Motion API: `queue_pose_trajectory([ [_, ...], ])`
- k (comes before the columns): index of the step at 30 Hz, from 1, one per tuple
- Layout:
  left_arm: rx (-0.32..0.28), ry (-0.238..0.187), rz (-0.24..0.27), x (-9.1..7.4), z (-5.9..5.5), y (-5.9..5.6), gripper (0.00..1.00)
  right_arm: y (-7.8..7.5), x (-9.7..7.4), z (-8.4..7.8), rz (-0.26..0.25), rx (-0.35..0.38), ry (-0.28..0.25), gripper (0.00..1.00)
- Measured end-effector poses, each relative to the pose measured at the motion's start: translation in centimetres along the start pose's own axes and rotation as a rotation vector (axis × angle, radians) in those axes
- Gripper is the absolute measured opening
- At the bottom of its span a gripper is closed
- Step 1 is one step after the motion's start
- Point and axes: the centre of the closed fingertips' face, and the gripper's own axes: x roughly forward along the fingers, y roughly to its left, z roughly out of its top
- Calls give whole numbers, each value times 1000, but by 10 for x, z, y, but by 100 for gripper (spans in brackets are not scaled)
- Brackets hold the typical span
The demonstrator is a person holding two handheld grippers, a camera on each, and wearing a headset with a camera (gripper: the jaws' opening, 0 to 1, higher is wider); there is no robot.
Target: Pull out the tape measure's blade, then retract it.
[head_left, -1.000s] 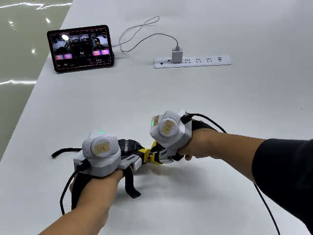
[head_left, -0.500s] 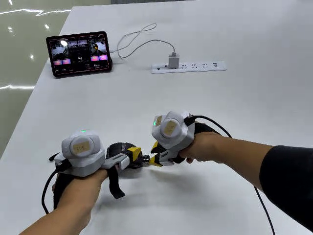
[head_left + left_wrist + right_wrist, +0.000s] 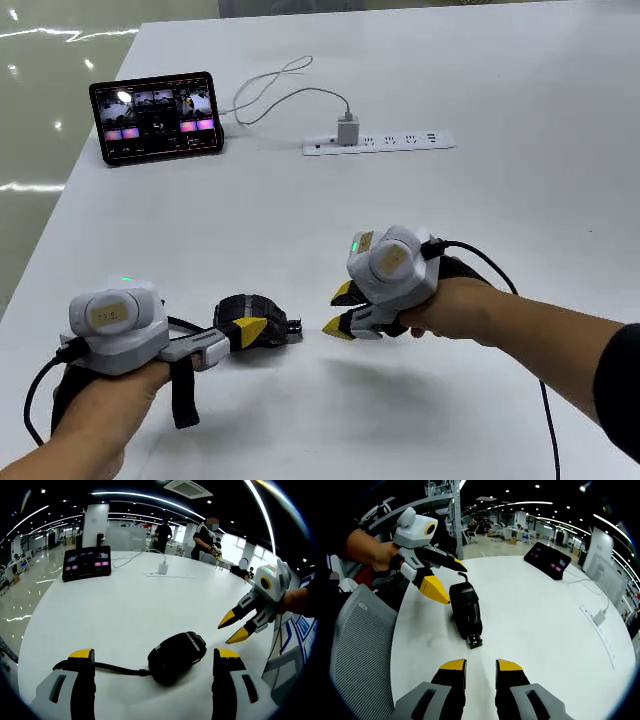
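The black tape measure [image 3: 258, 318] lies on the white table with its blade in; the blade's hook [image 3: 474, 641] shows at its end. Its black strap [image 3: 117, 668] trails off sideways. My left gripper [image 3: 250, 326] is open, jaws wide, and the tape measure [image 3: 177, 655] sits loose on the table just ahead between them. My right gripper [image 3: 338, 312] hovers a short way right of it, open by a narrow gap, with nothing in it. From the right gripper [image 3: 481, 666] I see the tape measure [image 3: 466, 610] ahead and the left gripper [image 3: 451, 582] beyond it.
A tablet [image 3: 157, 113] stands at the back left by the table's left edge. A power strip [image 3: 380, 142] with a white charger [image 3: 346, 128] and cable lies behind. Black cables trail from both grippers. People stand far off beyond the table.
The two grippers have drawn apart. The left one backed off to the left and opened off the tape measure. The right one let go of the blade's end and moved right.
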Motion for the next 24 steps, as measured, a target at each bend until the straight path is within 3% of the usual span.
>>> queue_pose_trajectory([
  [2,-34,-1,-59,-2,1,-9,99,-1,-6,-2,-11,9,-9,21],
  [5,18,5,-82,-8,1,-7,99,-3,-20,-8,-33,41,-27,23],
  [7,4,-8,-126,-10,3,-8,99,-3,-27,-12,-41,58,-39,25],
  [11,34,40,-140,-17,-4,-6,99,-4,-42,-23,-55,83,-59,27],
  [13,79,58,-151,-22,-7,-5,99,-5,-48,-30,-66,94,-60,29],
  [14,106,61,-157,-23,-8,-5,99,-4,-51,-33,-69,99,-61,29],
  [16,141,11,-170,-27,0,-5,99,-3,-57,-40,-72,109,-61,31],
  [18,157,-9,-193,-31,3,-7,99,-2,-63,-45,-77,108,-61,32],
  [22,183,47,-201,-35,-8,-1,99,-4,-75,-57,-92,129,-59,37],
  [24,190,46,-205,-38,-10,1,99,-2,-81,-58,-97,138,-62,38],
])
